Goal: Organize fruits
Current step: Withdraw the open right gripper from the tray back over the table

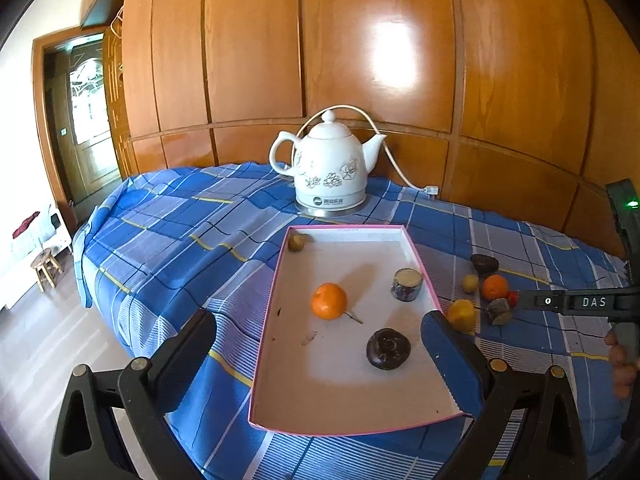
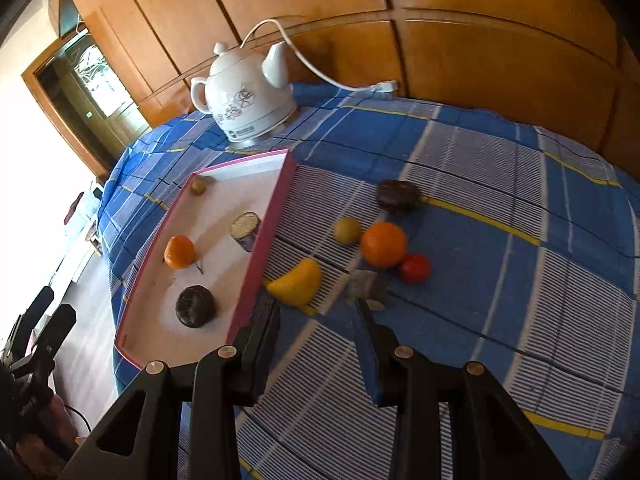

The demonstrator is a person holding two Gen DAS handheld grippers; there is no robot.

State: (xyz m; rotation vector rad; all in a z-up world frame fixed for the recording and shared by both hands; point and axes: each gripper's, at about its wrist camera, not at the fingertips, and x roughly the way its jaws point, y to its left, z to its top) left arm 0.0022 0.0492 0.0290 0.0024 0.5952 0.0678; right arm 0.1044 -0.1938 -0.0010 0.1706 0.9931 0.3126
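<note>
Your next fruit looks to be the yellow pear-shaped fruit [image 2: 297, 283], lying on the table just outside the long pink wall of the tray [image 2: 262, 248], with its narrow end pointing toward that wall and its fat end away from it. It sits straight ahead of your right hand-held gripper [image 2: 316, 312], whose jaws stand apart and empty, the left finger [image 2: 262, 320] close to the tray wall. That gripper is the nearer one, so I judge it should straddle the fruit across its short width. Your left hand-held gripper [image 1: 320, 344] hovers open over the tray, holding nothing. Further from the tray wall lie a grey lump [image 2: 366, 286], an orange [image 2: 384, 244], a small red fruit [image 2: 415, 268], a small yellow fruit [image 2: 347, 230] and a dark fruit [image 2: 398, 196]. Inside the tray rest another orange [image 2: 179, 252], a dark round fruit [image 2: 196, 306], a cut cylinder [image 2: 245, 230] and a small brownish fruit [image 2: 198, 185].
</note>
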